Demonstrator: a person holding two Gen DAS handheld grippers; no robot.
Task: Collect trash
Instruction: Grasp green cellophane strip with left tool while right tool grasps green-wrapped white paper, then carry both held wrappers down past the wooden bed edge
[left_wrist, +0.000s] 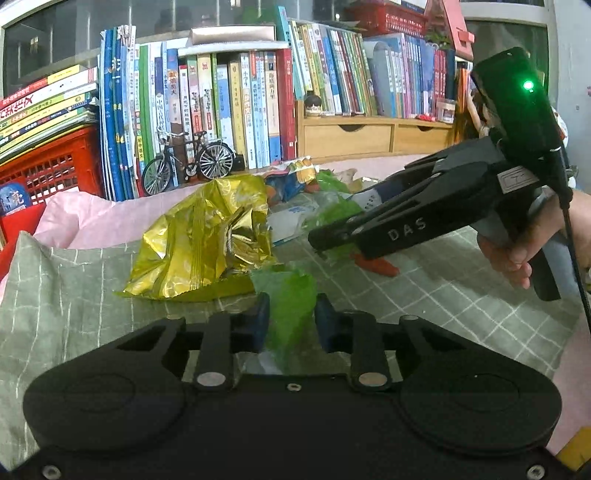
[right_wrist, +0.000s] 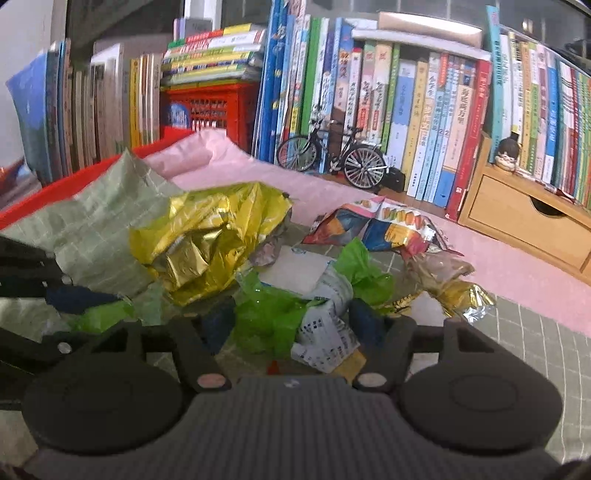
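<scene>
The left gripper (left_wrist: 290, 314) had its blue fingers (left_wrist: 260, 317) drawn in on a scrap of green plastic film (left_wrist: 286, 295), pinching it at the 6 o'clock edge of the trash heap. At 10 o'clock from that scrap lay a crumpled gold foil bag (left_wrist: 207, 236) on the green checked cloth (left_wrist: 74, 295) covering the bench.

The right gripper (right_wrist: 293, 321), held in a person's hand (left_wrist: 517, 254), reached into the pile from 3 o'clock in the left wrist view. Its fingers (right_wrist: 365, 319) stood spread around more green film and a printed paper wrapper (right_wrist: 327, 332); whether the pads pressed on them could not be told. A colourful snack bag (right_wrist: 384, 225) lay at 1 o'clock of that wrapper. Beyond the trash, at 12 o'clock, stood a model bicycle (right_wrist: 332, 158) before a row of books (right_wrist: 424, 122).
</scene>
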